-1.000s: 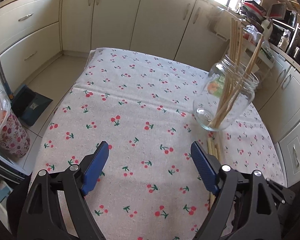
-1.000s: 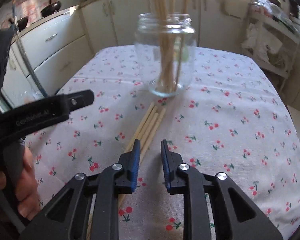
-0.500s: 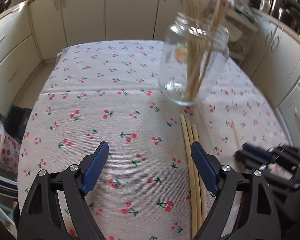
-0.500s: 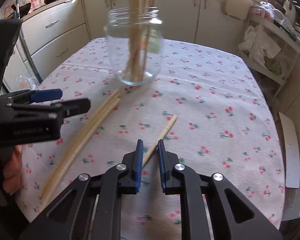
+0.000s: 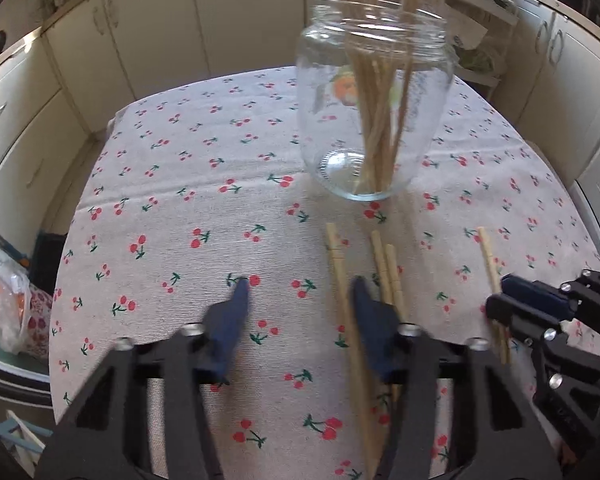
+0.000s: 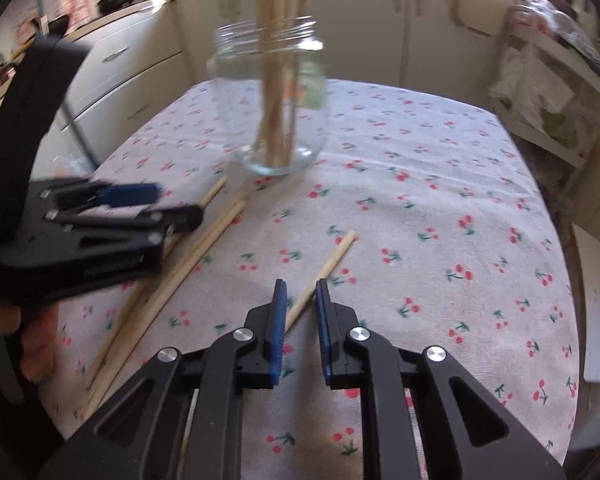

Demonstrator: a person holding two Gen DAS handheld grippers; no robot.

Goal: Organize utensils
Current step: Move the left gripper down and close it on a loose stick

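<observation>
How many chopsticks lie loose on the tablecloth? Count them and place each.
4 chopsticks. One runs between the closing left gripper's fingers, two side by side next to it, one apart, between the right gripper's fingers. Near ends are hidden.

The chopsticks (image 5: 374, 128) standing in the jar (image 5: 374, 92) run off the top edge of both views, so their upper ends are unseen. In the left wrist view, the left gripper (image 5: 300, 292) fingers are motion-blurred, and the loose sticks (image 5: 342, 276) pass behind its right finger. At left of the right wrist view, the left gripper is smeared, covering those sticks' middles.
</observation>
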